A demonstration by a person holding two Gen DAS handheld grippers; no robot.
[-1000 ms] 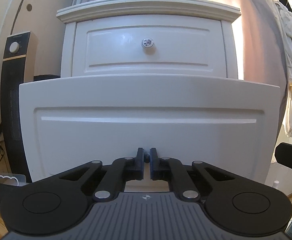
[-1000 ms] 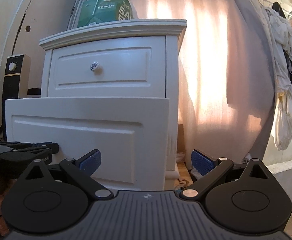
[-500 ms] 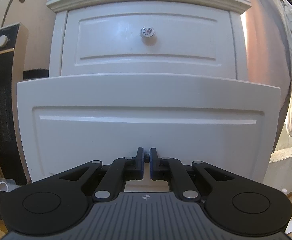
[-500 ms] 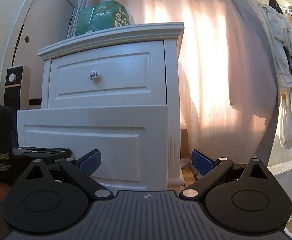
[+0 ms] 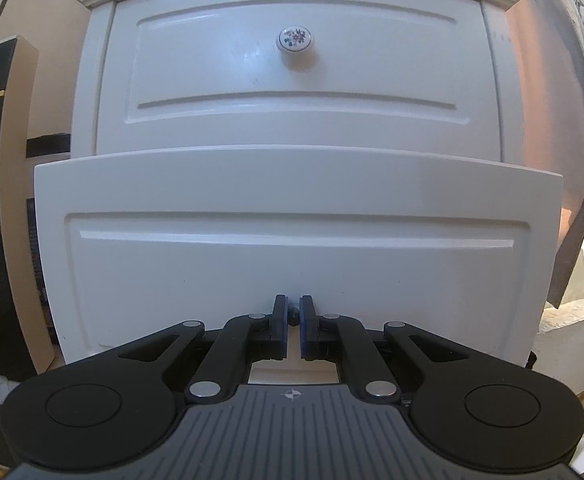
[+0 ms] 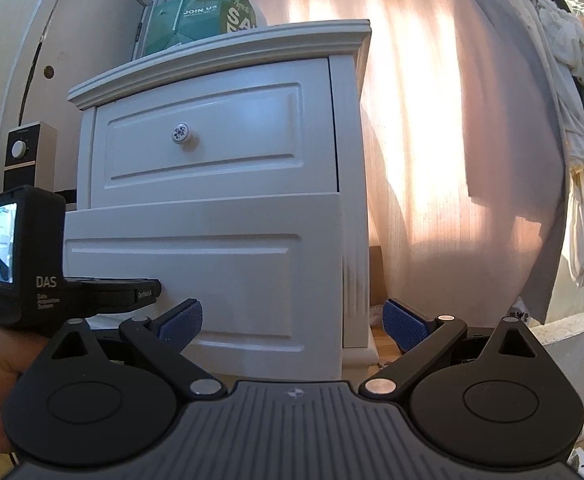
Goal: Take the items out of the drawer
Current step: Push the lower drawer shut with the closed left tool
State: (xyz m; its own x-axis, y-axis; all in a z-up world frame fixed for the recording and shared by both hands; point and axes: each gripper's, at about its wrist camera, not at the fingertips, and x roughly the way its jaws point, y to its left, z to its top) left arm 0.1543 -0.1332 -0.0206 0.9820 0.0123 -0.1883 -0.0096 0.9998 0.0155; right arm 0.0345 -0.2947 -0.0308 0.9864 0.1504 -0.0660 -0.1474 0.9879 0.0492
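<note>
now left claw pinches drawer knob

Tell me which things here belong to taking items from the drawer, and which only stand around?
Job: lower drawer, pulled out; its knob, clamped by left gripper; right gripper, open.

Around: upper drawer, green box, heater, curtain, hanging clothes.

Both grippers are black with silver pivot screws and blue pads — one body apparently marked "DAS".
</note>
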